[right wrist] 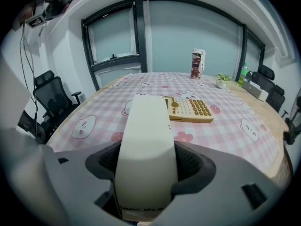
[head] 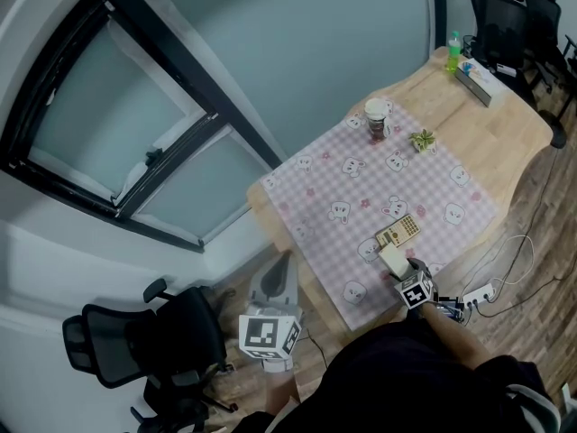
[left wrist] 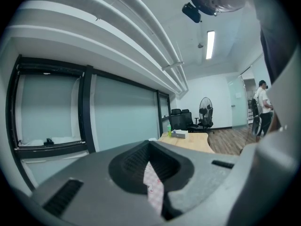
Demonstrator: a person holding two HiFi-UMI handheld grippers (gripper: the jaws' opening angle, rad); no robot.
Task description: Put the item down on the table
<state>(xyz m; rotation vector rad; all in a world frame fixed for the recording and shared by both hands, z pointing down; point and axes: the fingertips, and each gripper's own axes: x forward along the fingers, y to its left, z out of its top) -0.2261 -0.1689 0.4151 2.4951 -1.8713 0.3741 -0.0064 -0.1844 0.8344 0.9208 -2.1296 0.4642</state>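
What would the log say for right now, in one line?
right gripper: shut on cream box | box: near calculator, over pink tablecloth, not released | left gripper: shut, empty

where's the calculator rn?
In the head view the calculator lies flat on the pink checked tablecloth, toward its lower right, just beyond the cream box clamped in the right gripper.

r gripper (right wrist: 148,163) clamped, l gripper (left wrist: 153,182) shut

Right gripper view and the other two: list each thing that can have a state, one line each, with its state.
cream box, gripped, not yet released
right gripper, shut on cream box
left gripper, shut, empty
calculator, flat, keys up
cup, upright
plant pot, upright
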